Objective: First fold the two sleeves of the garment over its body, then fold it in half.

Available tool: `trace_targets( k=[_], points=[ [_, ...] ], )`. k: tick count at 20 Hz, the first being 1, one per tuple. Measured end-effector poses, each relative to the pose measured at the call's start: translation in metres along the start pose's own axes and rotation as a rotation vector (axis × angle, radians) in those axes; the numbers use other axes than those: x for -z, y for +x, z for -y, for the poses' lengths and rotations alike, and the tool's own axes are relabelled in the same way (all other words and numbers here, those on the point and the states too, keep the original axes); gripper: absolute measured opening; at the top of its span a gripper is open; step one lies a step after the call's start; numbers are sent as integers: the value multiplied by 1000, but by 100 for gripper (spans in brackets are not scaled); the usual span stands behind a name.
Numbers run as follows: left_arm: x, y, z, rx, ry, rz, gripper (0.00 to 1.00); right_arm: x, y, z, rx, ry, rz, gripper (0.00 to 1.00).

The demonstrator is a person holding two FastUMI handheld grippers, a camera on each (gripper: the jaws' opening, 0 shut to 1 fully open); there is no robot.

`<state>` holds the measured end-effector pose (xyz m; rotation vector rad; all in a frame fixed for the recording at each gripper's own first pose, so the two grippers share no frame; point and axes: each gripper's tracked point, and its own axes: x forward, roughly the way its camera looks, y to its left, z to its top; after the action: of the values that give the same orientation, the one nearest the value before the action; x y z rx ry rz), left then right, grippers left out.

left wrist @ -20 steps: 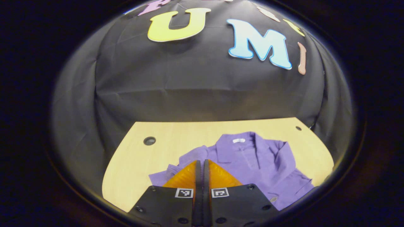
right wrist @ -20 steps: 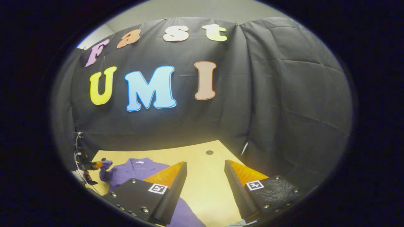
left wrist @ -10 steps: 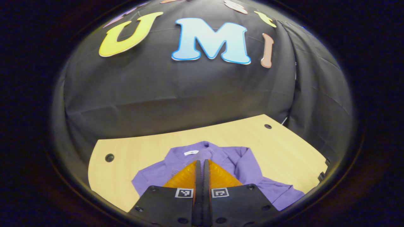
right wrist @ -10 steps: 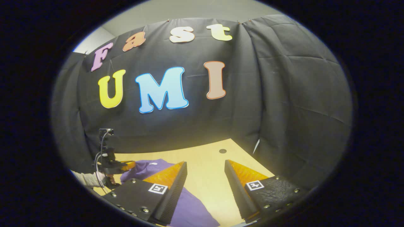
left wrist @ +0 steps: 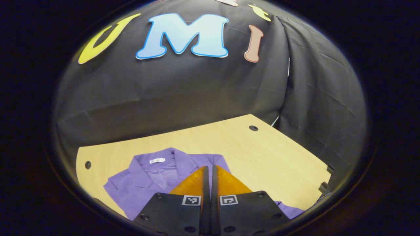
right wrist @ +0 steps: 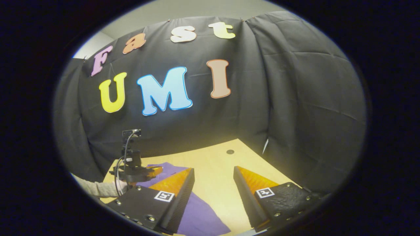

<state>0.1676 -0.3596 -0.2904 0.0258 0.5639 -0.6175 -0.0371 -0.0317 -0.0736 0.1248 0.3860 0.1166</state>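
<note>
- On a pale wooden table [left wrist: 269, 154] lies a purple shirt [left wrist: 144, 180], collar toward the booth's black back wall, with a small white tag inside the neck.
- Seen in the left gripper view, the left gripper [left wrist: 210, 173] is at bottom centre, its two fingers pressed together with no gap visible. They sit over the shirt's right part; whether cloth is pinched between them cannot be told, since the fingers hide that spot.
- A strip of purple cloth also shows at the lower right of that view, beside the gripper body.
- Seen in the right gripper view, the right gripper [right wrist: 214, 177] has its fingers spread wide apart, with bare table between them and nothing held.
- Purple cloth lies under and beside its left finger [right wrist: 178, 183].
- Farther off at the left of that view, the left gripper [right wrist: 154, 170] is over the shirt [right wrist: 200, 216], held by a hand in a light knitted sleeve [right wrist: 98, 188], with a cable looping from its top.
- Small round holes mark the table near its far edge.
</note>
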Motion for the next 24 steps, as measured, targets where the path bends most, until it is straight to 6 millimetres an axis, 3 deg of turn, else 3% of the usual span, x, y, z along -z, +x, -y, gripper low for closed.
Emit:
trace_targets(
  k=[5,7,14,18,21,22,24],
  points=[
    [10,0,4,2,20,-21,7,14,11,7,-7,16,-22,75],
    [16,-8,-6,-21,20,-27,6,21,15,2,-25,19,-37,75],
    [49,-50,-26,-34,-23,-69,7,65,38,-23,-113,-12,-140,75],
    [69,-86,-39,-62,-31,-81,6,106,48,-43,-180,-46,-232,75],
    [102,-109,-43,-70,-62,-123,49,134,53,-57,-231,-55,-295,75],
    [114,-117,-45,-79,-72,-139,54,142,54,-59,-241,-60,-314,75],
    [137,-134,-52,-112,-87,-174,54,160,56,-61,-257,-75,-358,75]
  ],
)
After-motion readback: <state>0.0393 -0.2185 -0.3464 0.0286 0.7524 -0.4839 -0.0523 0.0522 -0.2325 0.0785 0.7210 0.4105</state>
